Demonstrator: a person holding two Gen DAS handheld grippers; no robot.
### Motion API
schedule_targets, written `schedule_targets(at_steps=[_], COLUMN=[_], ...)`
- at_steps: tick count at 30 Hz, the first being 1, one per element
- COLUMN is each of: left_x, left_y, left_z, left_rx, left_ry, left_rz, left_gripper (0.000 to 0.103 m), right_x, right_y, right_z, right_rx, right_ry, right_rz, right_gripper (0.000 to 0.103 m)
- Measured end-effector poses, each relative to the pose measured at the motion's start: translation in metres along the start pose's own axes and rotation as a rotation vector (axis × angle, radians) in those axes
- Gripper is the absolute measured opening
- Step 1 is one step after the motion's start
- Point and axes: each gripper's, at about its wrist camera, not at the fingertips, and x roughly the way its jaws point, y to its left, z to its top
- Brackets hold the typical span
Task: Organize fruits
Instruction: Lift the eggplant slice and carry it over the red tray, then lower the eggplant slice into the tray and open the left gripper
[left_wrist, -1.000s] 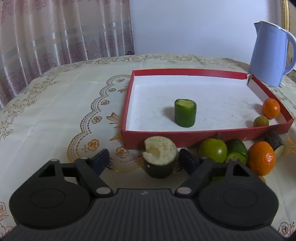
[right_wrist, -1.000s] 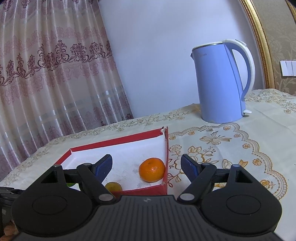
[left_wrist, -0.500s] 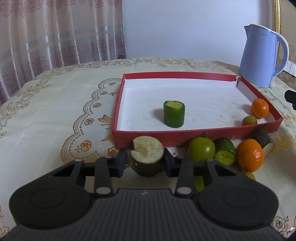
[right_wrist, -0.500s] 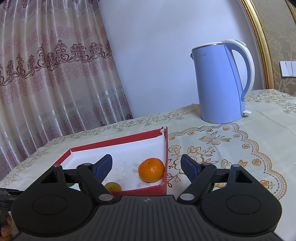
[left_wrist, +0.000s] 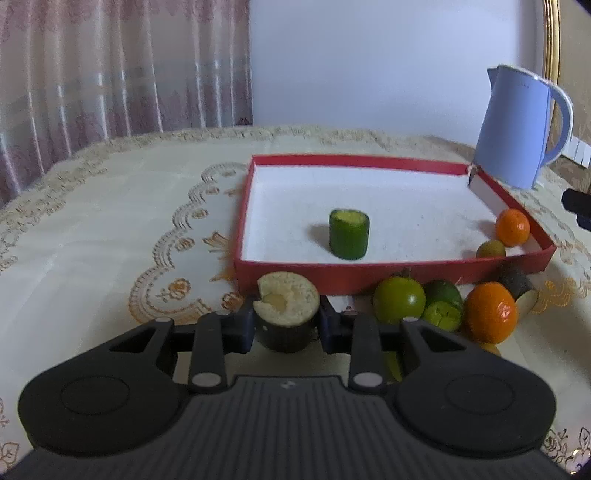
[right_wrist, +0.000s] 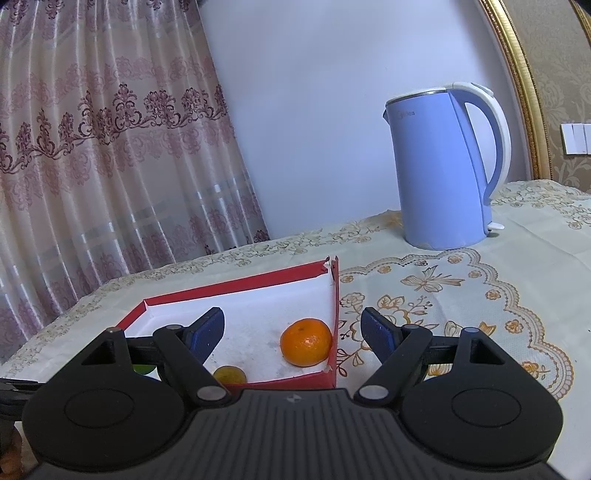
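My left gripper (left_wrist: 287, 325) is shut on a dark-skinned cut stub with a pale top (left_wrist: 288, 308), held just in front of the red tray (left_wrist: 369, 271). In the tray stand a green cucumber piece (left_wrist: 349, 234), an orange (left_wrist: 511, 227) and a small olive fruit (left_wrist: 490, 249). In front of the tray lie a green fruit (left_wrist: 398, 300), a dark green piece (left_wrist: 443, 306), an orange (left_wrist: 489, 312) and a dark cut stub (left_wrist: 519, 286). My right gripper (right_wrist: 291, 334) is open and empty above the tray's corner (right_wrist: 334, 321), near the orange (right_wrist: 306, 341) and the olive fruit (right_wrist: 229, 374).
A blue electric kettle (left_wrist: 521, 127) stands behind the tray's far right corner; it also shows in the right wrist view (right_wrist: 445, 168). The table has an embroidered cream cloth (left_wrist: 110, 229). Curtains (right_wrist: 92, 147) hang behind the table.
My left gripper has closed on the pale-topped stub and lifted it a little. My right gripper has stayed where it was.
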Motion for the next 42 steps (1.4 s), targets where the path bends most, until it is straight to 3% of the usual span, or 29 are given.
schedule_targets(at_steps=[6,17,35,37,39,42], left_x=[-0.018,-0.039,0.043,0.046,0.044,0.041], left_y=[-0.002,-0.032,-0.025,-0.022,-0.021,-0.022], left_z=[0.011,0.069,0.065,0.063,0.063,0.064], left_rx=[0.006,0.067,0.017,0.000,-0.008,0.004], left_ry=[-0.054,-0.211,-0.078,-0.076,-0.101,-0.110], left_rz=[0.034,0.081,0.159,0.172,0.184,0.170], left_gripper=[0.030,0.030,0.031,0.060,0.065,0.065], right_x=[-0.002,-0.003,-0.001,0.000,0.002,0.004], right_y=[0.000,0.001,0.004,0.004,0.004,0.004], right_z=[0.000,0.001,-0.002,-0.002,-0.003,-0.003], right_rx=[0.001,0.004,0.002,-0.003,-0.004,-0.007], right_ry=[-0.002,-0.006,0.007,0.008,0.013,0.018], right_rz=[0.002,0.001,0.003,0.001,-0.003,-0.005], right_gripper=[0.081,0.081,0.081,0.081,0.081,0.081])
